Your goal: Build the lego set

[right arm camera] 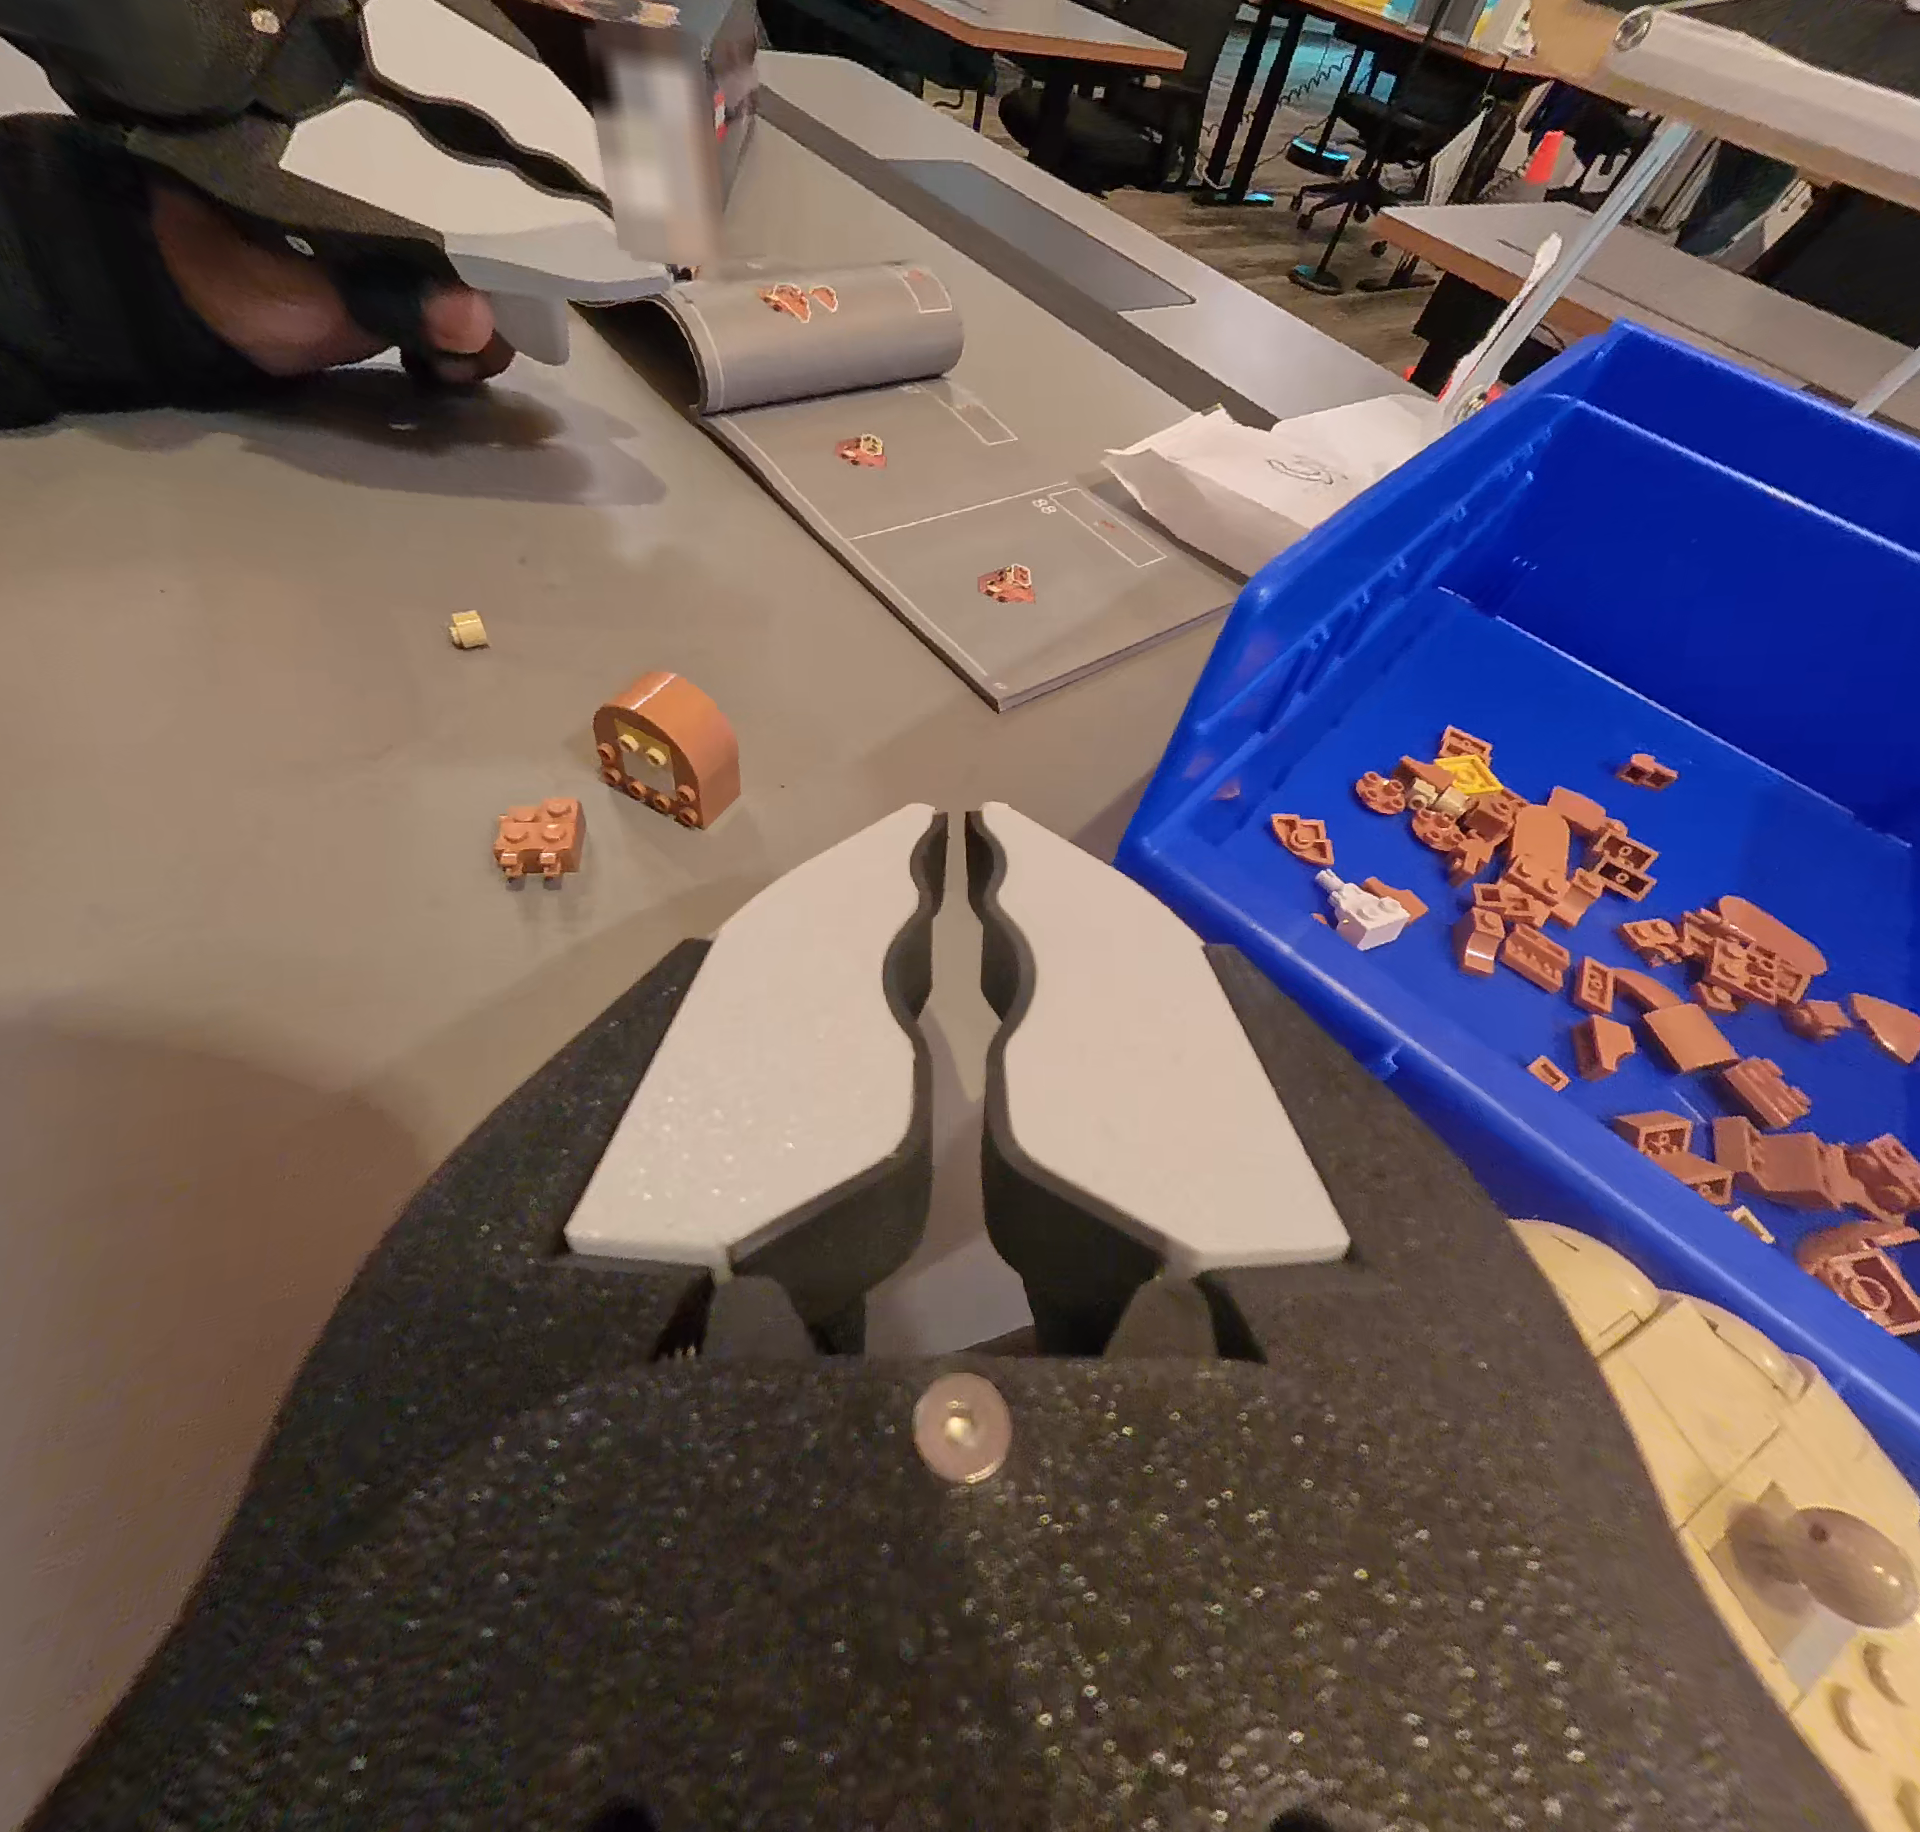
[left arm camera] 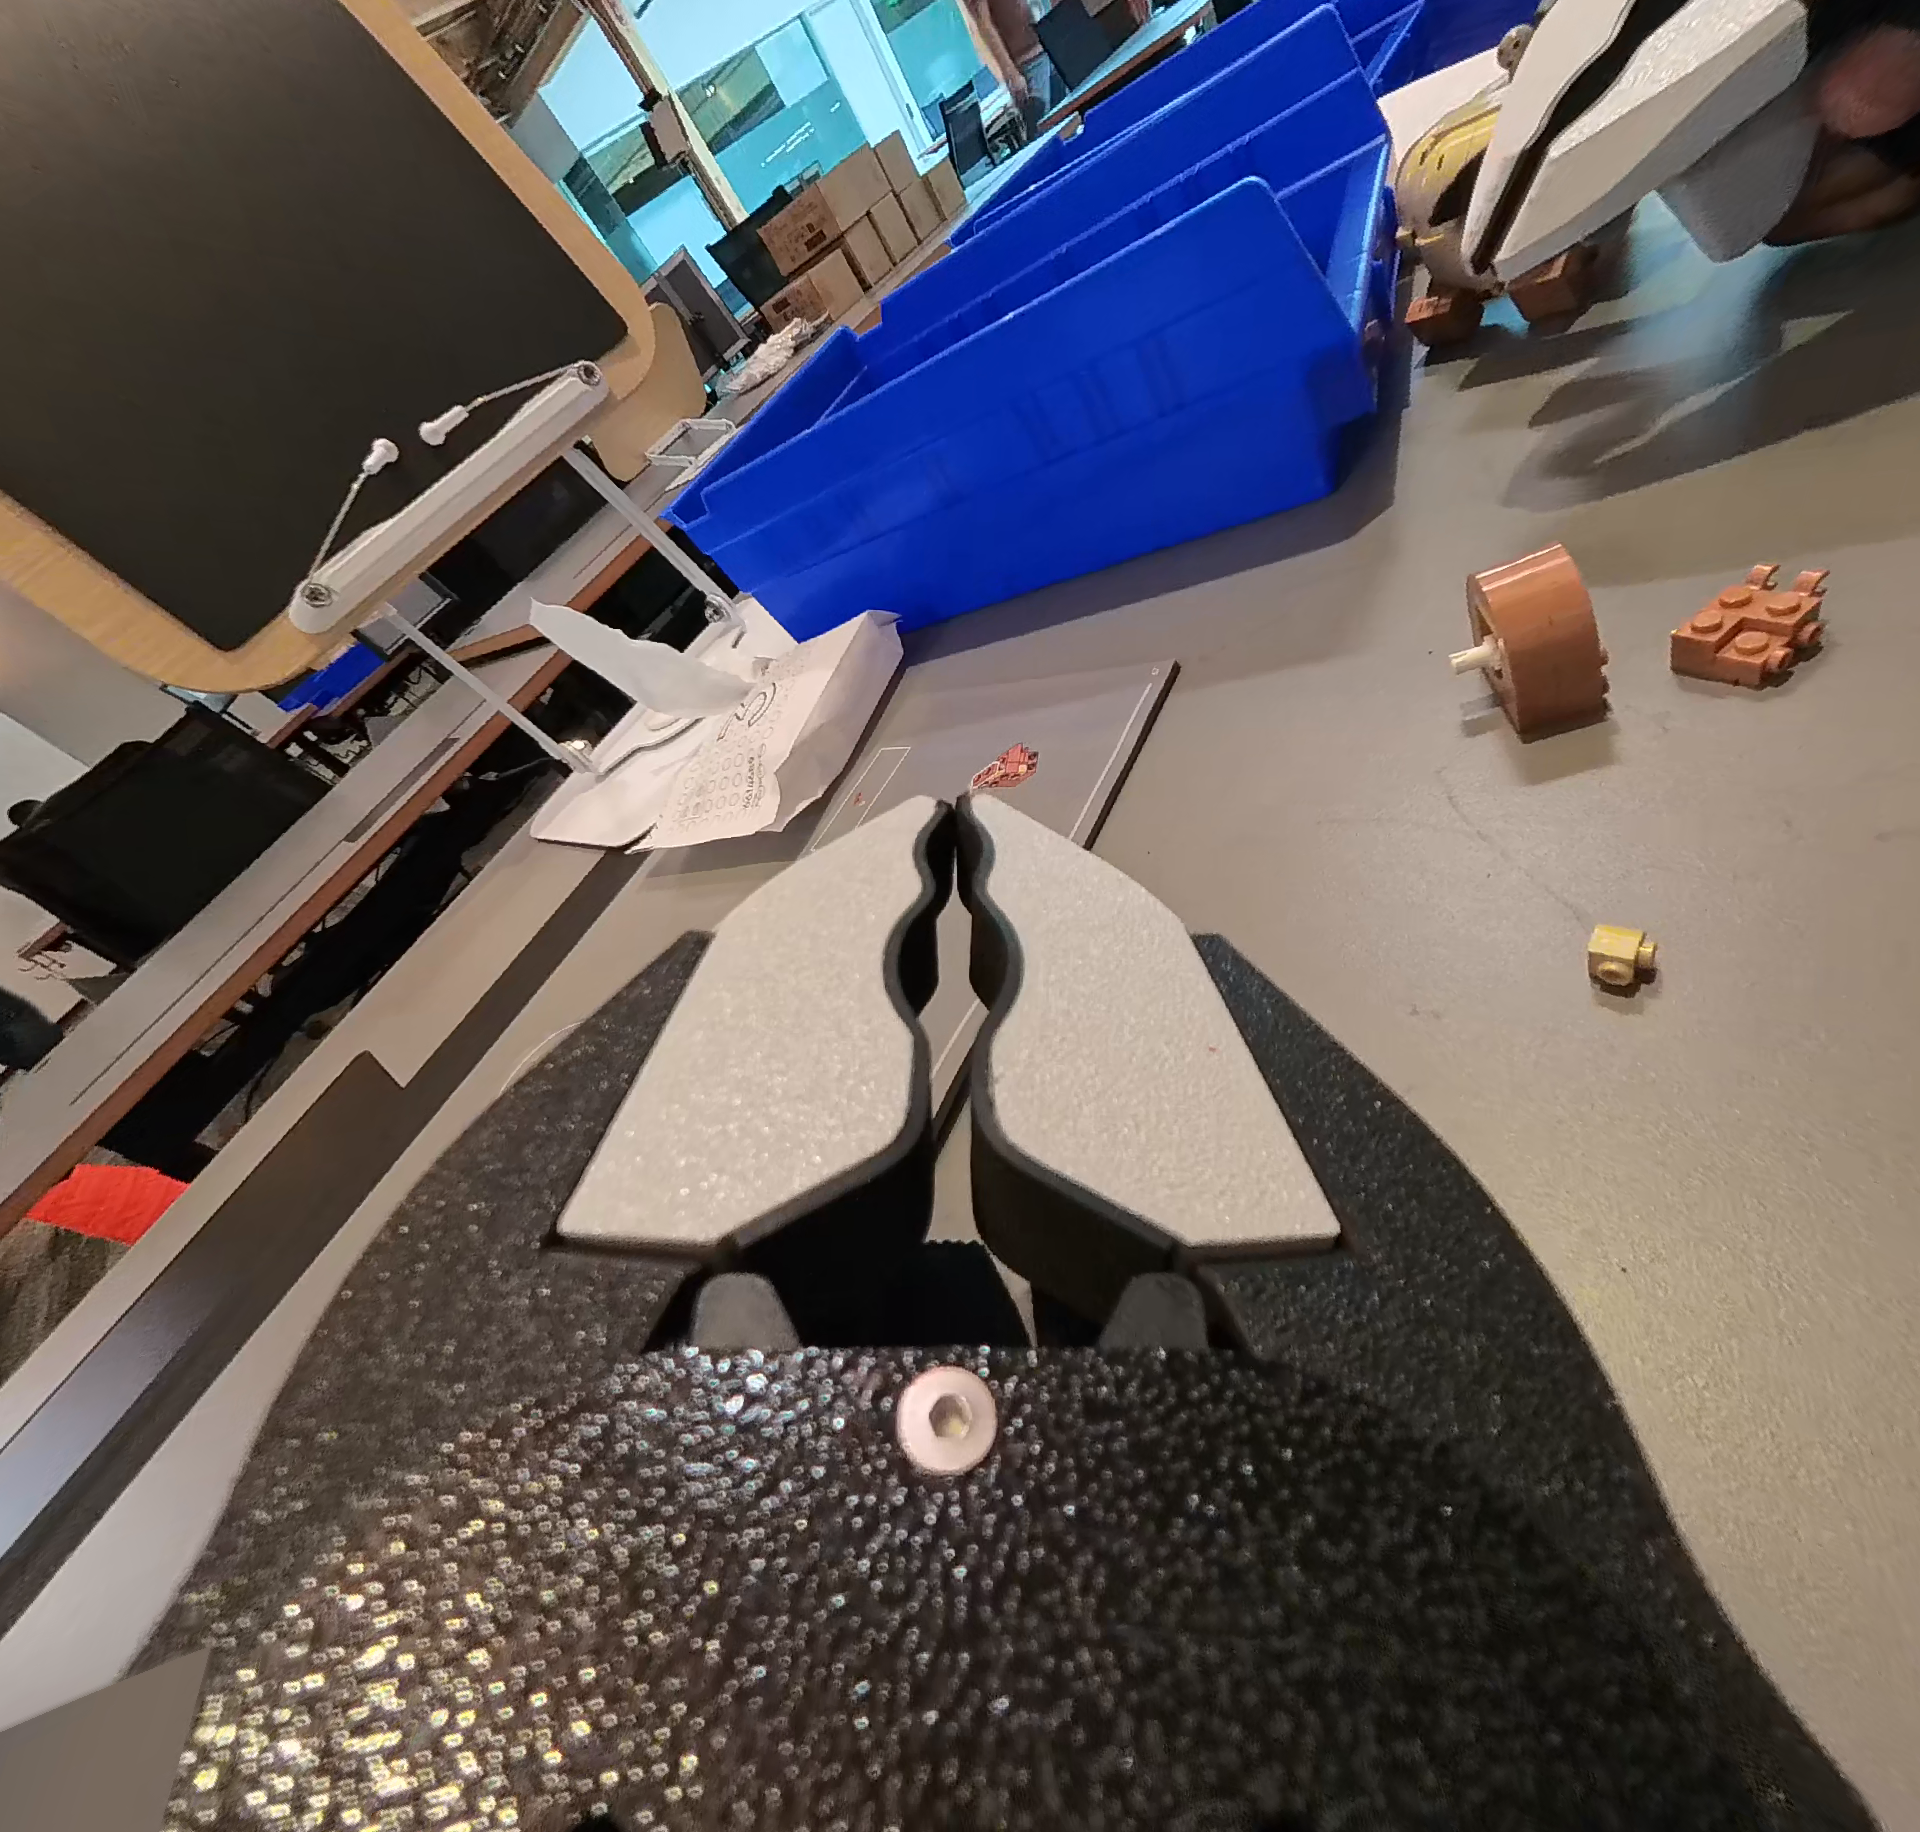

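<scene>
— How do the two grippers stand?

— The left gripper (left arm camera: 956,803) has its fingertips together and nothing is between them. It hovers over the near corner of the open booklet (right arm camera: 935,535), which lies flat on the grey table (right arm camera: 260,743). The right gripper (right arm camera: 956,814) is almost closed, only a thin slit shows between the tips, and it holds nothing. It hangs above the table just beside the left wall of the blue bin (right arm camera: 1558,556).

— What lies near them?

— On the table before the right gripper stand a brown arched piece (right arm camera: 670,748) and a small brown studded block (right arm camera: 538,839), apart from each other. A tiny tan piece (right arm camera: 468,629) lies farther off. Inside the bin is a heap of brown bricks (right arm camera: 1621,951) with one pale grey piece (right arm camera: 1369,915). A crumpled white paper bag (right arm camera: 1257,483) lies between booklet and bin.
</scene>
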A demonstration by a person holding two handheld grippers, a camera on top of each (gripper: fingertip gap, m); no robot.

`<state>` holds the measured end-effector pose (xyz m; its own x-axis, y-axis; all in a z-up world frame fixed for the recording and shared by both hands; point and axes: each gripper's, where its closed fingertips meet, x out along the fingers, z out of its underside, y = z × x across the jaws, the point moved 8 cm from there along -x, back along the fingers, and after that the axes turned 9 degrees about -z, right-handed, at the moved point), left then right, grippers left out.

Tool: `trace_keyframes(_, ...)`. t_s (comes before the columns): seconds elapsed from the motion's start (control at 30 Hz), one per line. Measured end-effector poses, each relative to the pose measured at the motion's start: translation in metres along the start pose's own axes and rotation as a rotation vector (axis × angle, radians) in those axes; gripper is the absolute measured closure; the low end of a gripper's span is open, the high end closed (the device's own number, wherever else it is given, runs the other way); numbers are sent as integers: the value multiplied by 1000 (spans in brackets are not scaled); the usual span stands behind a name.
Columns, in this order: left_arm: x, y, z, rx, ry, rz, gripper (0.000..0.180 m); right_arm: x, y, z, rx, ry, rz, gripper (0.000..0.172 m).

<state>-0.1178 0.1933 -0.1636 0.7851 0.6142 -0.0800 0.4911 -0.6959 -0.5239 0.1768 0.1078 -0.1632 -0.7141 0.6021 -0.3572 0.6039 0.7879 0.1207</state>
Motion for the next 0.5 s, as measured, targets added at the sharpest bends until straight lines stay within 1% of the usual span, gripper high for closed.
trace_keyframes(0.5, 1, 2, 1, 21, -12, 4, 180, 0, 2, 0, 26, 2, -11, 168)
